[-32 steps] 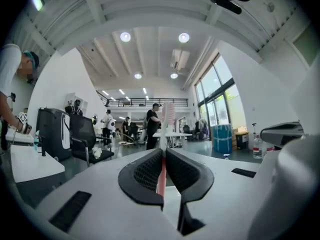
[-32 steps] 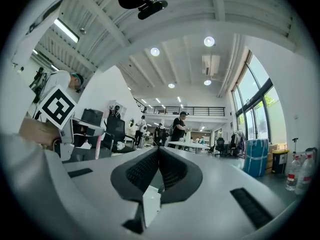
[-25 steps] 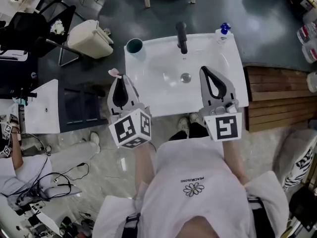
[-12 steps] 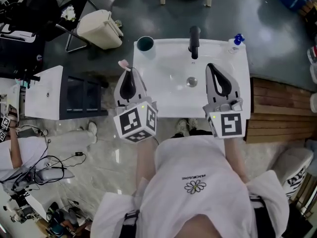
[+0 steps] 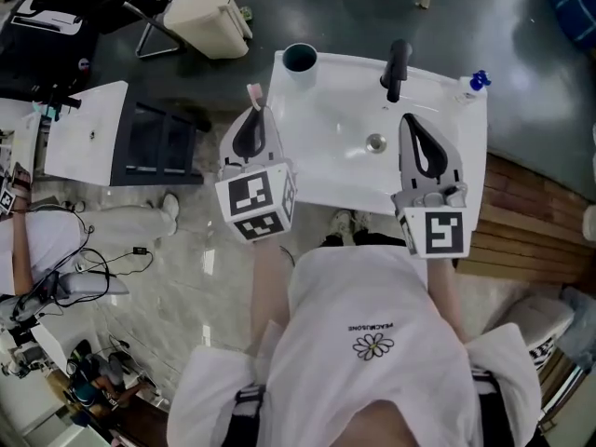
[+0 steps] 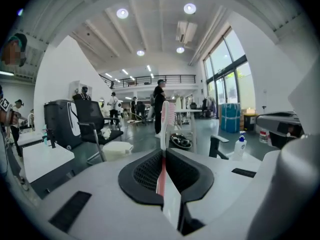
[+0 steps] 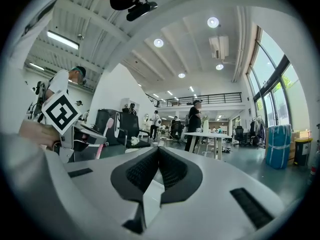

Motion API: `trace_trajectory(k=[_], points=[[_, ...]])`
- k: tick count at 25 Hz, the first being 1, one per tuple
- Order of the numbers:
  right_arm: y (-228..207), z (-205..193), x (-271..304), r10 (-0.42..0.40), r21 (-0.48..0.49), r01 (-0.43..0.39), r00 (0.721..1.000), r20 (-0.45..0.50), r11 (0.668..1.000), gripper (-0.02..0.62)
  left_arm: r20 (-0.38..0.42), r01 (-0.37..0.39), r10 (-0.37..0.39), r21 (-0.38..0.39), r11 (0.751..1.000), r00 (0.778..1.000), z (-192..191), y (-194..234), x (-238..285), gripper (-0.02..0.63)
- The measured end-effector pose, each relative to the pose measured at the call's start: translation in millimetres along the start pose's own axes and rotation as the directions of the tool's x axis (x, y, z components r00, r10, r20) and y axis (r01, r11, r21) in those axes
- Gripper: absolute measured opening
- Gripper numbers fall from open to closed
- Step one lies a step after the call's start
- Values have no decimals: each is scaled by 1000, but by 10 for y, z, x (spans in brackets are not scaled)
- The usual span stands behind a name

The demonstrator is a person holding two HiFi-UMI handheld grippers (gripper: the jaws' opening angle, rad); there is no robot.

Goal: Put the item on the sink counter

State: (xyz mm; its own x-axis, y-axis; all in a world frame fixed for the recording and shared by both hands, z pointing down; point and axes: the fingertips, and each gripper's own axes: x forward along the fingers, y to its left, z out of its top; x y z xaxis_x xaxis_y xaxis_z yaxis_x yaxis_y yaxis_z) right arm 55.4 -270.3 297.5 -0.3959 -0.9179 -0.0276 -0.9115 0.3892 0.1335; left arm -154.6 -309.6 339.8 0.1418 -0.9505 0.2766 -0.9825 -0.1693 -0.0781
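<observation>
My left gripper (image 5: 256,117) is shut on a pink and white toothbrush (image 5: 253,92), whose head sticks out past the jaws just left of the white sink counter (image 5: 312,180). In the left gripper view the toothbrush (image 6: 167,118) stands upright, pinched between the dark pads (image 6: 146,170). My right gripper (image 5: 413,124) hovers over the right half of the basin, shut with nothing in it. In the right gripper view its jaws (image 7: 157,150) meet, and the toothbrush (image 7: 107,126) shows at the far left.
On the counter stand a teal cup (image 5: 300,58), a black faucet (image 5: 398,68) and a soap bottle (image 5: 476,84); the drain (image 5: 376,142) lies mid-basin. Left of the sink are a dark rack (image 5: 154,142), a white table (image 5: 88,133) and a beige bin (image 5: 209,9). Wooden decking (image 5: 531,226) lies to the right.
The head view has swung, so the sink sits further right and higher. Both grippers keep their places beside and over the sink. The toothbrush stays gripped.
</observation>
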Motion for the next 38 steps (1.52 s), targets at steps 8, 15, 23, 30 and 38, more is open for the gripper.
trace_trajectory(k=[8,15,23,30,38], points=[[116,-138,27,49,-34,-52,996,-68,998,11,-224,51,-62,-53,997,973,-557,122,210,34],[222,-271,24,75,-9,-77,991,-107,997,11,-488,96,-161,-155,983,858,-1344,132,368,34],[233,-432,31,89,-15,-93,984,-157,996,11,-583,100,-202,-202,974,787,-1821,161,536,34],[174,-470,43,84,-6,-87,981,-172,996,11,-615,87,-189,-191,978,766,-1992,175,660,34],[89,-595,5,76,-20,-82,974,-213,996,11,-661,99,-170,-144,985,731,-2154,205,740,35]])
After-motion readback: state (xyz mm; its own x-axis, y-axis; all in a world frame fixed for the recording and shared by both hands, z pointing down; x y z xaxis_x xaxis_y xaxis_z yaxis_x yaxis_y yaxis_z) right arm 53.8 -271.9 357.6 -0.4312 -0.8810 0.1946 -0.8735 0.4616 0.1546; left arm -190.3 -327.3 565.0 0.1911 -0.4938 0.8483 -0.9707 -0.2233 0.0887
